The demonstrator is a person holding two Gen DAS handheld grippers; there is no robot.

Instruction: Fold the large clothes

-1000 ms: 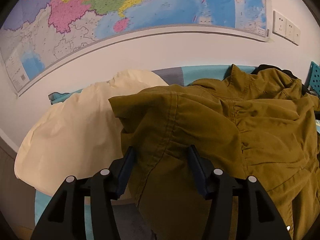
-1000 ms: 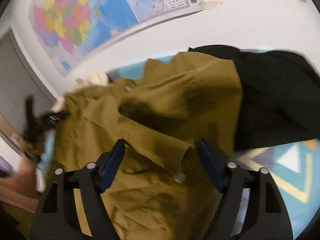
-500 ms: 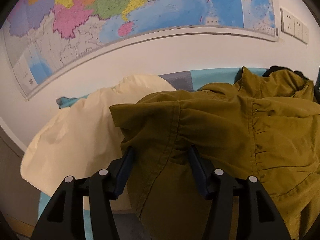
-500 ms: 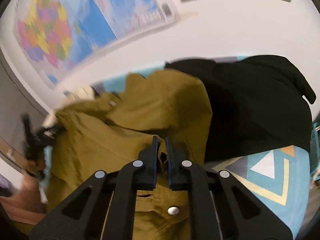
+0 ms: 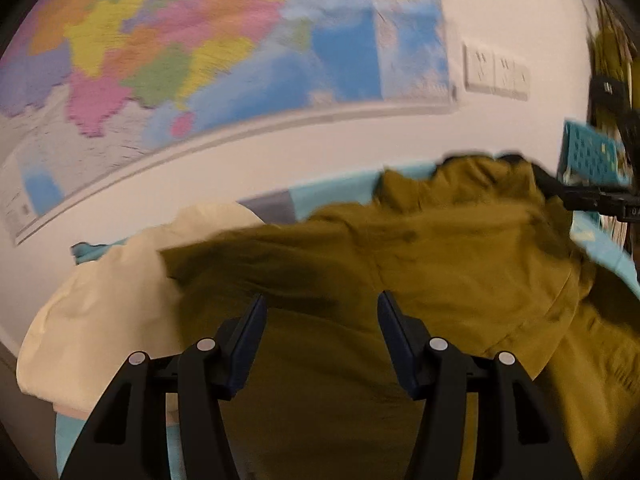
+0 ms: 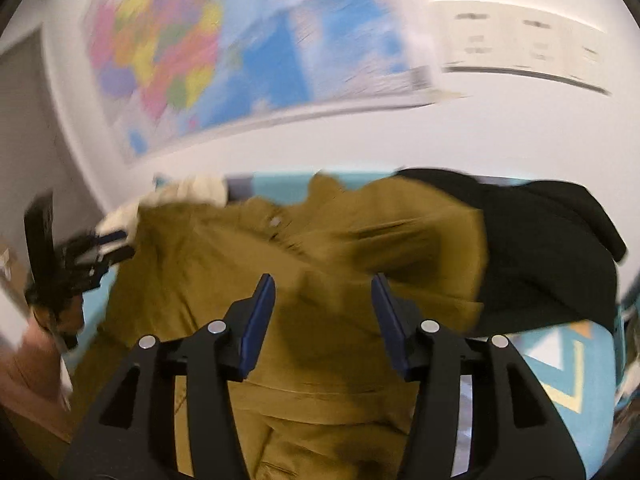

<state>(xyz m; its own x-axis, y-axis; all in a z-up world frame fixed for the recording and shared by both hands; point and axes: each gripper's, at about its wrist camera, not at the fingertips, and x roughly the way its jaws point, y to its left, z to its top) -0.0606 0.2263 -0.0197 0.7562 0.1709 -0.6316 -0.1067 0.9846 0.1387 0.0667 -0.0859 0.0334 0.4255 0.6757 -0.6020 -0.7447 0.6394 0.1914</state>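
Note:
An olive-brown jacket lies spread and rumpled on the bed; it also shows in the right wrist view. My left gripper is open just above its left part, fingers apart, nothing between them. My right gripper is open over the jacket's middle, holding nothing. The left gripper shows at the left edge of the right wrist view; the right gripper's tip shows at the right edge of the left wrist view. Both views are motion-blurred.
A cream pillow lies left of the jacket. A black garment lies right of it. The bedsheet is teal with triangles. A wall map, wall sockets and a teal basket stand behind.
My right gripper was shut on the jacket half a second ago and has opened, letting it go. Both grippers moved; the jacket now lies flatter and more spread out.

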